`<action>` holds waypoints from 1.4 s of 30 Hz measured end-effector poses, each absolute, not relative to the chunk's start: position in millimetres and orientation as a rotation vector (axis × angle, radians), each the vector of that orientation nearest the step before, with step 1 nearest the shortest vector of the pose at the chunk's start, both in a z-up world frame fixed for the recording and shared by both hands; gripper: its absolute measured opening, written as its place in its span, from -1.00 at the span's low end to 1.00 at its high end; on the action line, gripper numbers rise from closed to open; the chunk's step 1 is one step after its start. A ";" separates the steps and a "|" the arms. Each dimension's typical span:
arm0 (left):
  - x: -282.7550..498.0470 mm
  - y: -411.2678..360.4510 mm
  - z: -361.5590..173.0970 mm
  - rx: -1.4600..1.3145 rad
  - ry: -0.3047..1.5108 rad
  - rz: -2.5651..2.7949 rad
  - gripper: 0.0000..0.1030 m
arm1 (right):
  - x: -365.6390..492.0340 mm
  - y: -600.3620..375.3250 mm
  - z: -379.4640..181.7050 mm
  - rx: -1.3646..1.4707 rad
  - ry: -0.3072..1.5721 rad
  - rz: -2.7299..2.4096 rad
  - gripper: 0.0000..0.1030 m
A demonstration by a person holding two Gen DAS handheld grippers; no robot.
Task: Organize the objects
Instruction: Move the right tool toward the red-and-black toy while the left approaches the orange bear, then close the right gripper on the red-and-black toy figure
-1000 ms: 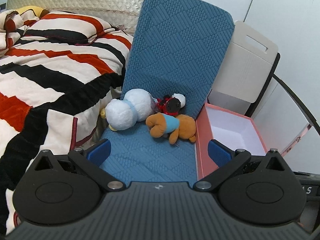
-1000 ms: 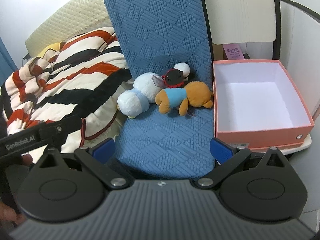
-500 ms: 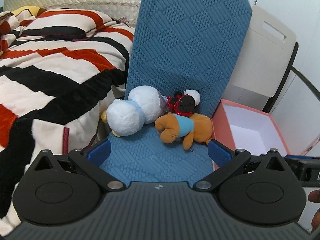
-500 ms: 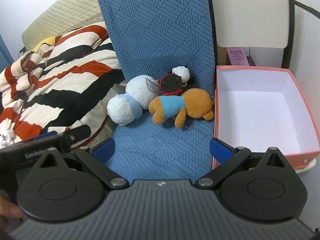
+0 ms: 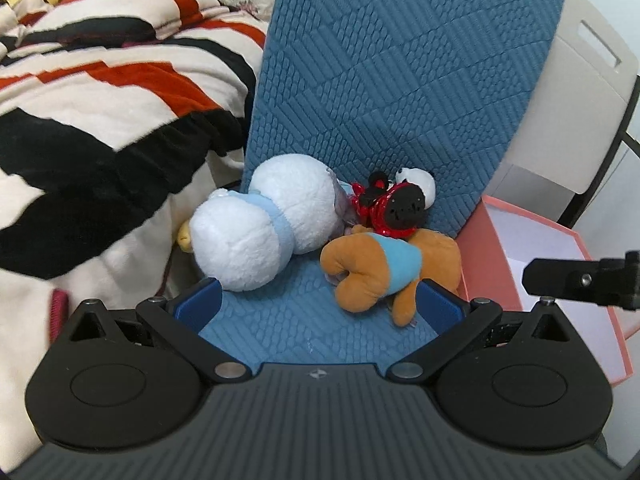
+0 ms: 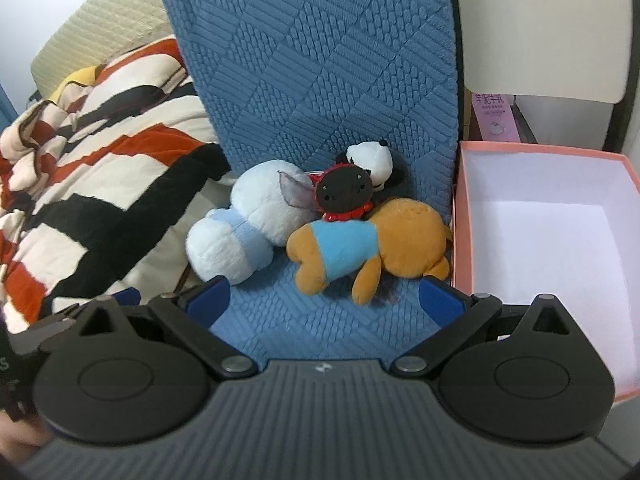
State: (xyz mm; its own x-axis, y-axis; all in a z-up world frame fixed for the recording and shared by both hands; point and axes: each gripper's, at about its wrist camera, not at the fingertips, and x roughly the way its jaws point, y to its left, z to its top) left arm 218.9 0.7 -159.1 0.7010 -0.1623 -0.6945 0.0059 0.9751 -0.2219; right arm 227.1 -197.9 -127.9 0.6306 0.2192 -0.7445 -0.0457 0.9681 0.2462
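We see a blue quilted chair cushion (image 6: 320, 80) with a checker of ribbed squares. On it lie a white plush (image 6: 248, 224) with a pale blue band, an orange-brown bear (image 6: 400, 236) in a light blue shirt, and a black-faced doll (image 6: 342, 192) trimmed in red. The box (image 6: 532, 148) is salmon pink outside, white inside. The blanket (image 5: 100, 100) carries black, red and cream stripes. Our fingers (image 5: 198, 304) have blue pads.

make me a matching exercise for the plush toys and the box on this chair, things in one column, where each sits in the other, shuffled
Things:
1. big white plush toy with light blue band
2. orange plush bear in light blue shirt
3. small black-faced plush with red trim
4. open pink cardboard box

Places:
A. beside the blue quilted seat
B. atop the other plushes
C. nearest the striped blanket
D. nearest the box

Pairs: 1-C, 2-D, 3-B, 4-A
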 end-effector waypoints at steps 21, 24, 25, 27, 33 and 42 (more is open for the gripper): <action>325.0 6.6 -267.5 -0.380 0.870 -0.195 1.00 | 379.0 -178.3 -191.9 0.141 0.933 0.155 0.99; 327.3 6.0 -275.3 -0.452 0.878 -0.252 0.82 | 396.1 -174.9 -201.6 0.116 0.931 0.156 0.99; 328.2 5.1 -277.2 -0.466 0.879 -0.270 0.78 | 400.7 -174.0 -204.2 0.102 0.927 0.150 0.99; 331.4 2.4 -279.9 -0.486 0.877 -0.301 0.69 | 409.5 -172.4 -209.8 0.083 0.932 0.147 0.98; 343.0 -10.7 -288.3 -0.536 0.913 -0.388 0.52 | 427.1 -168.4 -223.5 0.063 0.974 0.123 0.77; 345.4 -15.5 -296.2 -0.567 0.926 -0.418 0.19 | 432.1 -164.6 -230.0 0.046 1.022 0.122 0.46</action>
State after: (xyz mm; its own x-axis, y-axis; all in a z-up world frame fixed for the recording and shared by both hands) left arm 345.4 -15.5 -296.2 0.5392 -0.5645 -0.6250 0.0955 0.7783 -0.6205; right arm 432.1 -164.6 -230.0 0.5153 0.1231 -0.8481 -0.0799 0.9922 0.0955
